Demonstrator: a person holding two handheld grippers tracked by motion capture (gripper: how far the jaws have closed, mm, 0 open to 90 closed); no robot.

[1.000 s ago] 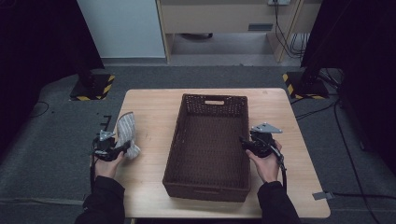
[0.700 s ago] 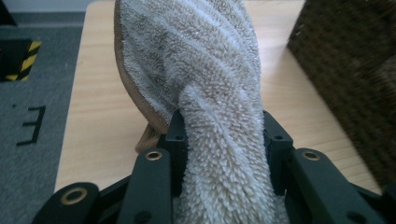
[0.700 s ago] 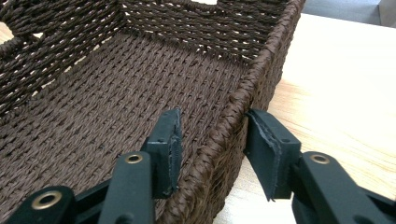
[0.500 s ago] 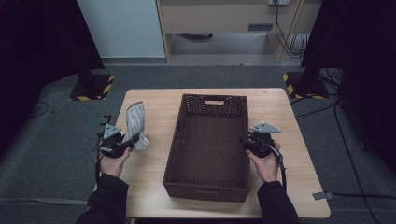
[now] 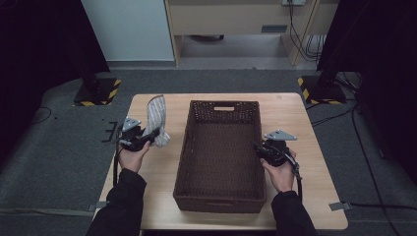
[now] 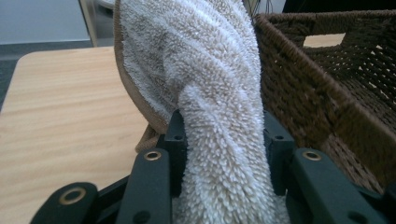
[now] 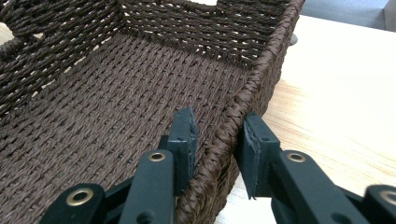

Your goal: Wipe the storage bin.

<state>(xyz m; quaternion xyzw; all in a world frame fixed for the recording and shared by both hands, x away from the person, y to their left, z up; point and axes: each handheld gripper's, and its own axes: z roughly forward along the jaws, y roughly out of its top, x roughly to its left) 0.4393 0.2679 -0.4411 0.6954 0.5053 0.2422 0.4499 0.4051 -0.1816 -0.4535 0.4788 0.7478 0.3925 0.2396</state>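
Towel (image 5: 157,120) sits over the left part of the light wood table (image 5: 314,147), just beside the left wall of the brown wicker basket (image 5: 219,196), pinched by the left gripper (image 5: 147,137) and standing up from its jaws. Table stands on grey carpet; beyond it a pale panel, a wooden cabinet with cables, and two dark stands on yellow-black striped bases (image 5: 96,93) at either side. Basket fills the middle of the table, long axis away from the person, empty inside. Right gripper (image 5: 259,149) is at the basket's right rim — jaws straddle the wall, one inside, one outside, and have just been closing on it. Right gripper view shows the inner pad (image 7: 187,135) against the weave and the outer pad (image 7: 254,149) just at the rim; whether it presses fully, cannot tell from that angle. Left gripper view shows what the high view can't: terry pile (image 6: 219,116) bunched tight between both jaws, a brown hem edge, basket wall (image 6: 317,102) close on the right.
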